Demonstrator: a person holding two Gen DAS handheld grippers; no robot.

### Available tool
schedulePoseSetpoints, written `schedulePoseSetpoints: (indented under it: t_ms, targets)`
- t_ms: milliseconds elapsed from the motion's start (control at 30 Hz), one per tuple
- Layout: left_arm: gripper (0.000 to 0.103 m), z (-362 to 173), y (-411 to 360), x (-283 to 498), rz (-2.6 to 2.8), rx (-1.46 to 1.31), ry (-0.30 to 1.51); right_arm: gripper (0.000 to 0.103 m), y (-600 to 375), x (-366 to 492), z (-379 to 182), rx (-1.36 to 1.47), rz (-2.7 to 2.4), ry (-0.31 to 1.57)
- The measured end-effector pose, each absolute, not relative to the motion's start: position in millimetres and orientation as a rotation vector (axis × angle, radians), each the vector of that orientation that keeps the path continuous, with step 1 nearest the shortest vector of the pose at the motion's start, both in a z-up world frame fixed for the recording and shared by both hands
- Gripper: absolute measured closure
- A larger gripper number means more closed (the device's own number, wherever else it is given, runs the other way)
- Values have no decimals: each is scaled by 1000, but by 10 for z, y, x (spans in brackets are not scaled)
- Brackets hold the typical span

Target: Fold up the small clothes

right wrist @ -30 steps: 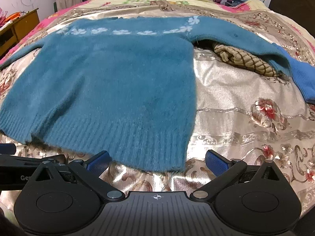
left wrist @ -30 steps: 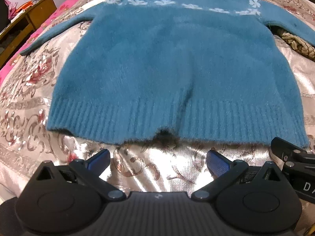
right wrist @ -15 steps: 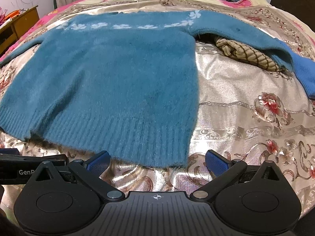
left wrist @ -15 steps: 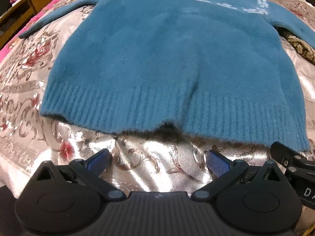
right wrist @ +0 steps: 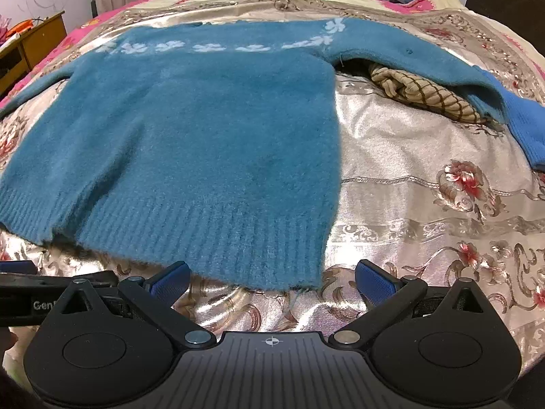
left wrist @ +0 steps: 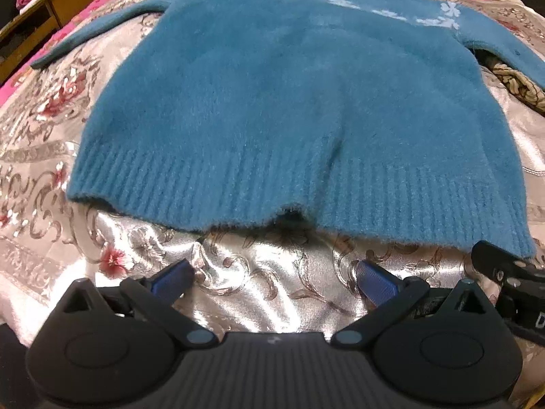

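Observation:
A teal fuzzy sweater [left wrist: 289, 102] with white flowers near the neck lies flat on the bed, sleeves spread, ribbed hem toward me. It also shows in the right wrist view [right wrist: 204, 143]. My left gripper [left wrist: 274, 279] is open and empty, just short of the hem's middle, where the hem gapes. My right gripper [right wrist: 272, 281] is open and empty, just short of the hem's right corner. The right gripper's body [left wrist: 511, 276] shows at the lower right of the left wrist view.
The bed has a shiny floral bedspread [right wrist: 425, 187]. A beige checked cloth [right wrist: 422, 97] lies under the right sleeve, whose blue cuff [right wrist: 524, 126] lies at the right. A wooden desk [left wrist: 41, 17] stands at the left. More clothes lie at the bed's far end.
Both grippers have moved forward toward the sweater's hem, so the sweater looks larger and closer. Both stay open and the sweater has not moved.

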State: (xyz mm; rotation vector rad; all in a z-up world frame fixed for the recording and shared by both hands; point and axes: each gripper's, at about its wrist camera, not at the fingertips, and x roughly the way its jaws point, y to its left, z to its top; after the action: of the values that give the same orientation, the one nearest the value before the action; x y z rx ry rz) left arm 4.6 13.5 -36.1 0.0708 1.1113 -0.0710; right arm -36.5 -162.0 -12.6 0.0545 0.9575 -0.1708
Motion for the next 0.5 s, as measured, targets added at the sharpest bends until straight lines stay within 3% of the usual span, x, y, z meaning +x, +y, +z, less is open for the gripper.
schedulePoseSetpoints:
  t_ms: [500]
  targets:
    - [0, -75, 15, -232, -61, 154, 1007, 0, -1651, -381, -37, 70, -176, 932]
